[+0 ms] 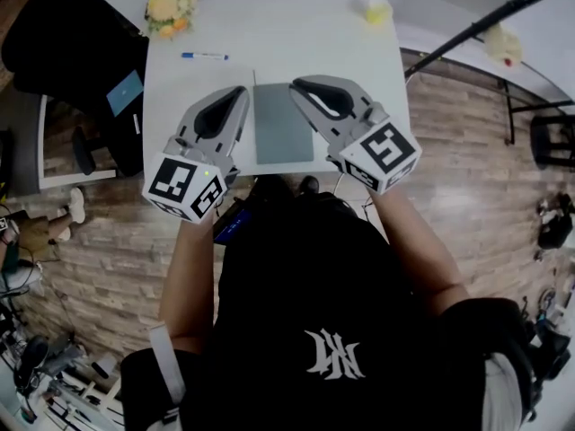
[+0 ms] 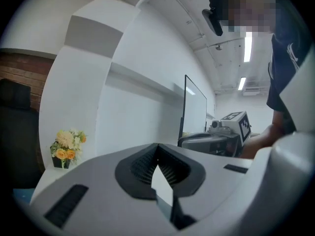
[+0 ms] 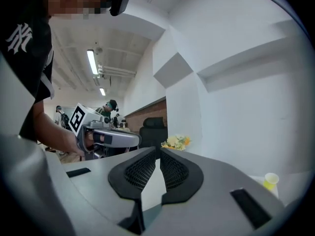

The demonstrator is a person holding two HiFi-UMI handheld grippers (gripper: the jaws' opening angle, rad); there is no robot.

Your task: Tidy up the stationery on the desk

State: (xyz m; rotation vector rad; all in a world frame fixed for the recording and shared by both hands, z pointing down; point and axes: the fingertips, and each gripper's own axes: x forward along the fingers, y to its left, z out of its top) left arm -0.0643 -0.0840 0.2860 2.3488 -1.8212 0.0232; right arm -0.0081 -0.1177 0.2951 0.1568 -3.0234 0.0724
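Two grippers are held up over the white desk (image 1: 359, 61), both empty. The left gripper (image 1: 241, 91) has its jaws pressed together. A blue pen (image 1: 205, 57) lies on the desk beyond and left of its tips, with a bunch of flowers (image 1: 171, 7) farther off. A grey notebook (image 1: 283, 124) lies flat below, between the two pairs of jaws. The right gripper (image 1: 295, 85) has its jaws meeting at the tips, and a small yellow object (image 1: 377, 10) sits beyond them to the right.
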